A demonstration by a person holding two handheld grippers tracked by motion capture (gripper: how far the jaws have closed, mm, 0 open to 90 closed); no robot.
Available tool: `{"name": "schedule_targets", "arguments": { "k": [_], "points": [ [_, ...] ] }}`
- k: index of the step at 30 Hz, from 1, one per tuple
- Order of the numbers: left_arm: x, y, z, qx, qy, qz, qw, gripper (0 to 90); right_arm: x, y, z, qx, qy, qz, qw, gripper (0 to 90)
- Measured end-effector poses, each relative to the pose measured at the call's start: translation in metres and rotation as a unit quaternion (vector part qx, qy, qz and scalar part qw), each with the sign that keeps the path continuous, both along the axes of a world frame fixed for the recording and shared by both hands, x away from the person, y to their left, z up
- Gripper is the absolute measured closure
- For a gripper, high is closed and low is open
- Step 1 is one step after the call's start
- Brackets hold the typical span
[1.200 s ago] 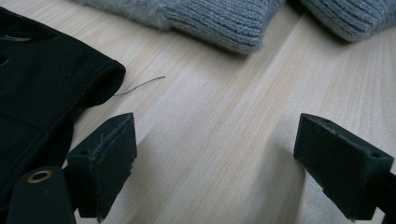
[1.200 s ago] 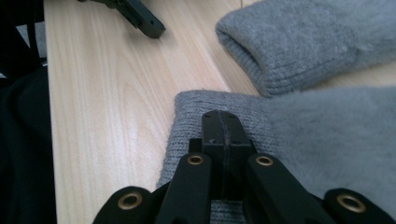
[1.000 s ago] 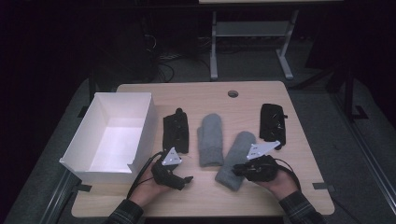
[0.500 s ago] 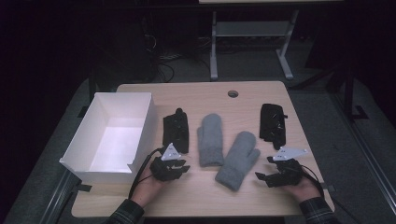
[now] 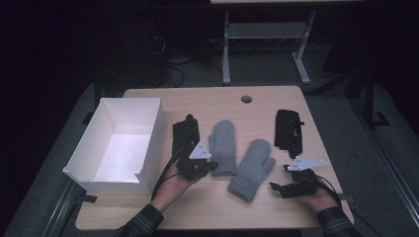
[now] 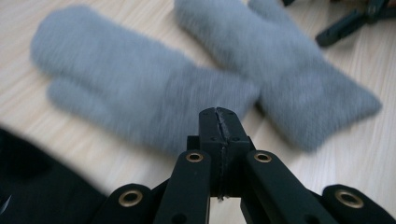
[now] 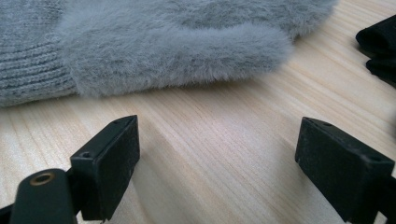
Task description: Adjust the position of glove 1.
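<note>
Now both grey mittens (image 5: 237, 158) lie between shut left fingers (image 6: 219, 122) and parted right fingers (image 7: 116, 158), untouched.

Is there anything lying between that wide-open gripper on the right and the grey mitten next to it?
Nothing visible. In the right gripper view, only bare table lies between the open right gripper and the grey mitten. The black glove sits off to one side.
</note>
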State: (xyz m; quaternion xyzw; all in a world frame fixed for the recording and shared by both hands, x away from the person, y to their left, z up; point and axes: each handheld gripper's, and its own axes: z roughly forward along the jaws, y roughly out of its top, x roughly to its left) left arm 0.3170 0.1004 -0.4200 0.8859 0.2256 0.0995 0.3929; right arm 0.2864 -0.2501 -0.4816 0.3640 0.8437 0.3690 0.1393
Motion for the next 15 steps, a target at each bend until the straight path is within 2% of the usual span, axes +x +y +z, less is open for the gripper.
{"name": "schedule_targets", "arguments": {
  "k": [2,4,7,9,11,13,15],
  "points": [
    [0.01,-0.019,0.0,-0.005,0.007,-0.008,0.9999,89.6,0.0,0.0,0.0,0.0,-0.001,-0.001,1.0,13.5],
    [0.013,-0.023,0.0,-0.001,0.006,-0.012,0.9999,89.6,0.0,0.001,0.0,0.0,0.001,-0.002,1.0,13.4],
    [0.024,-0.046,-0.003,-0.002,0.014,-0.02,0.9997,89.6,0.0,0.001,0.0,0.001,0.001,-0.002,1.0,13.4],
    [0.026,-0.051,-0.004,-0.005,0.015,-0.019,0.9997,89.6,0.0,0.001,0.0,0.001,0.001,-0.002,1.0,13.4],
    [0.032,-0.068,-0.011,0.004,0.029,-0.017,0.9994,89.6,0.0,0.001,0.0,0.001,0.001,-0.003,1.0,13.4],
    [0.035,-0.072,-0.016,0.023,0.037,-0.016,0.9989,89.6,0.0,0.001,0.0,0.001,0.001,-0.002,1.0,13.4],
    [0.036,-0.074,-0.02,0.026,0.042,-0.02,0.9986,89.6,0.0,0.001,0.0,0.001,0.001,-0.002,1.0,13.4]
  ]
}}
